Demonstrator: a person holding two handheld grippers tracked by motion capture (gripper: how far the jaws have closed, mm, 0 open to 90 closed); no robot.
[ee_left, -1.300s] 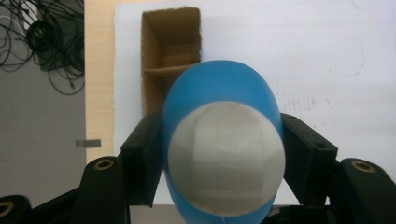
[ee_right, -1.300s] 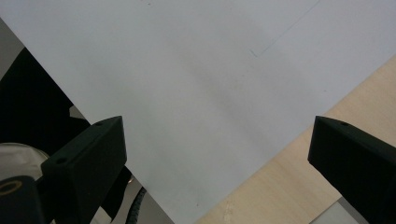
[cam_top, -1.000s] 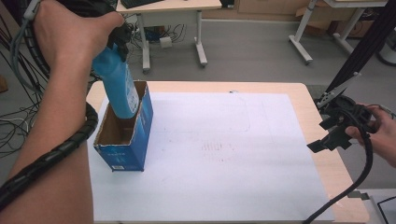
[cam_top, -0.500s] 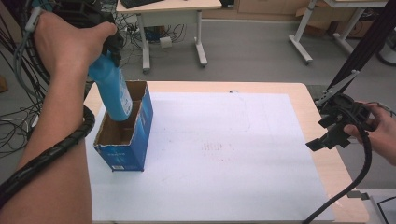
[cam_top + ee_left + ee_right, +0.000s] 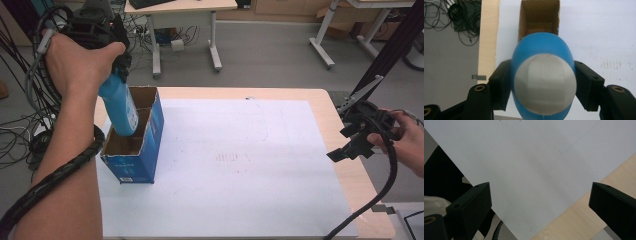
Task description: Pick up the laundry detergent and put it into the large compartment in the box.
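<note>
The blue bottle (image 5: 120, 107) has risen partly out of the box (image 5: 145, 150).

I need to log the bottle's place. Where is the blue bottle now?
High view, left side: the blue bottle, clamped by the left hand-held gripper, has its lower end inside the open blue box.

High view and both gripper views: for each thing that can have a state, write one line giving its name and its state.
Blue bottle: tilted, lower end inside the box, held at its top.
Cardboard box: upright, top open.
Left gripper: shut on the blue bottle.
Right gripper: open, holding nothing, over the white sheet's edge.
</note>
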